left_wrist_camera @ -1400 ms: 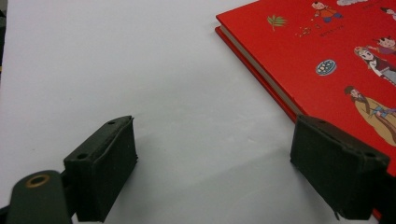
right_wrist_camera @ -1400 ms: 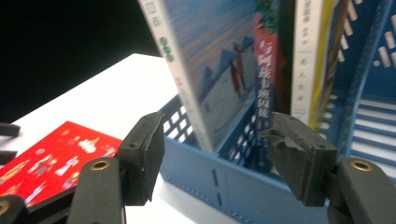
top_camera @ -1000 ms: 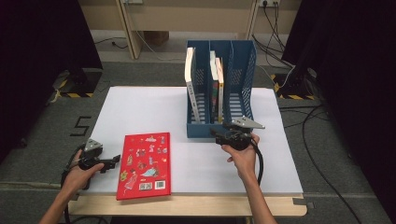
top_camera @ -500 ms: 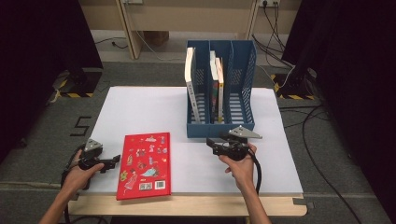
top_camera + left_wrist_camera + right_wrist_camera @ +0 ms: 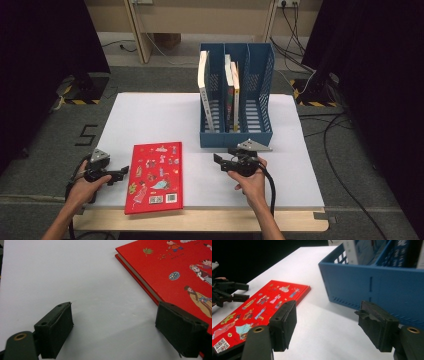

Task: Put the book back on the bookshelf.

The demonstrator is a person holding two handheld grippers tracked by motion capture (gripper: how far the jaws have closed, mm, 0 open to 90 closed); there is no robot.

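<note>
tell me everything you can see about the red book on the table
The red book lies flat and closed on the white table, near its front edge and left of the blue file rack. It looks like a hardcover: a glossy red cover printed with small cartoon figures, a QR code and a barcode near one corner, and pale page edges showing between the boards. The open left gripper sits just beside its left edge; whether they touch is unclear. The open right gripper is apart from it.

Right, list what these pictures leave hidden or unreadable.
- Book text and code: too small in the high view, blurred in the right gripper view.
- Books in the rack: high view shows edges only; tops cut off by the right gripper view's upper edge.
- Book's far side: cut off by the left gripper view's right edge.
</note>
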